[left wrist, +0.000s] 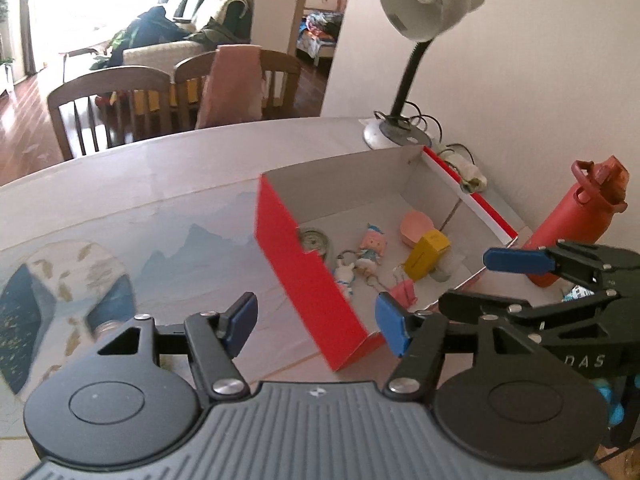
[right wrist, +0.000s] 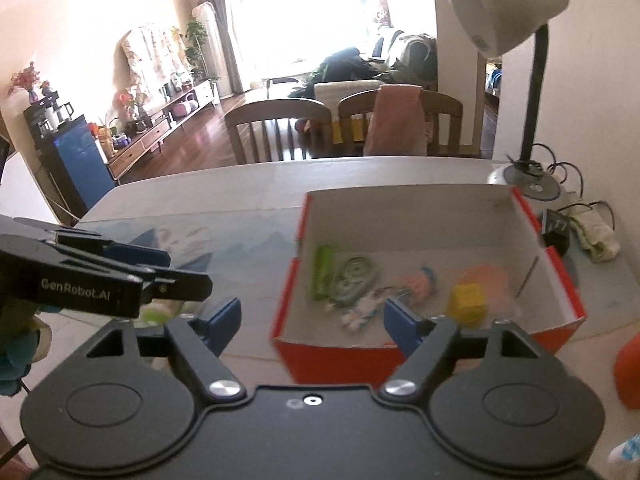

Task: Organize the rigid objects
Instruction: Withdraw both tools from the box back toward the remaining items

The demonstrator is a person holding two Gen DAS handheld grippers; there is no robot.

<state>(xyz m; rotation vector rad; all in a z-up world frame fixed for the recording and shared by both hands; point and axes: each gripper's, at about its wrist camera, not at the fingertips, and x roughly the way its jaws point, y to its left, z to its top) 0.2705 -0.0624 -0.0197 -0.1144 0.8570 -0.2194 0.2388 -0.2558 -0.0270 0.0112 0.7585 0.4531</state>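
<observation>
Cardboard box (right wrist: pixel 560 280), red outside and white inside, holds small toys; both claws, left (left wrist: pixel 316 320) and right (right wrist: pixel 312 320), gape empty.

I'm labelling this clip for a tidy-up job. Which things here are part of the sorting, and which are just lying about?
Part of the job:
red box
yellow block
doll figure
pink case
green tube

Just lying about:
desk lamp
red bottle
chairs
</observation>
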